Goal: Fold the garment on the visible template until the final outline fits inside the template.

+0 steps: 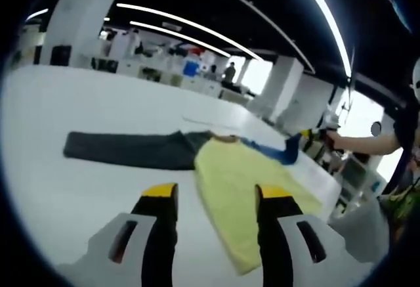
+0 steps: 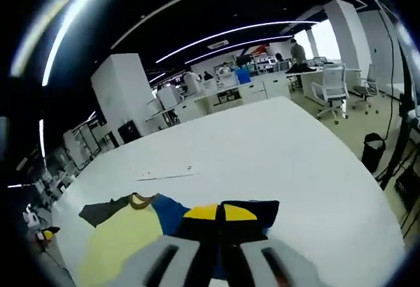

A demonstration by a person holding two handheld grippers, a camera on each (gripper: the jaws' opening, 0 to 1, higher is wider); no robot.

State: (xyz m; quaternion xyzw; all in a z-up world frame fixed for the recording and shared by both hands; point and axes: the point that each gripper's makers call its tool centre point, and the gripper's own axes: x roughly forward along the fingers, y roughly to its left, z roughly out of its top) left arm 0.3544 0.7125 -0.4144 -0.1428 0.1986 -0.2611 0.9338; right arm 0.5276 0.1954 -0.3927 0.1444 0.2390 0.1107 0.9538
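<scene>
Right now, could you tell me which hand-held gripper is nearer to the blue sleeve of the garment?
Right. The right hand-held gripper is shut on the blue sleeve; the left hand-held gripper hangs open above the yellow body, apart from that sleeve.

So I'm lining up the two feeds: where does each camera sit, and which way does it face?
Left gripper view: rides the left gripper, jaws apart, looking across the white table at the yellow, blue and dark grey garment; the right gripper and a forearm show at right.
Right gripper view: rides the right gripper, jaws together on the garment's blue sleeve, facing the office.
Both share the garment and table.
</scene>
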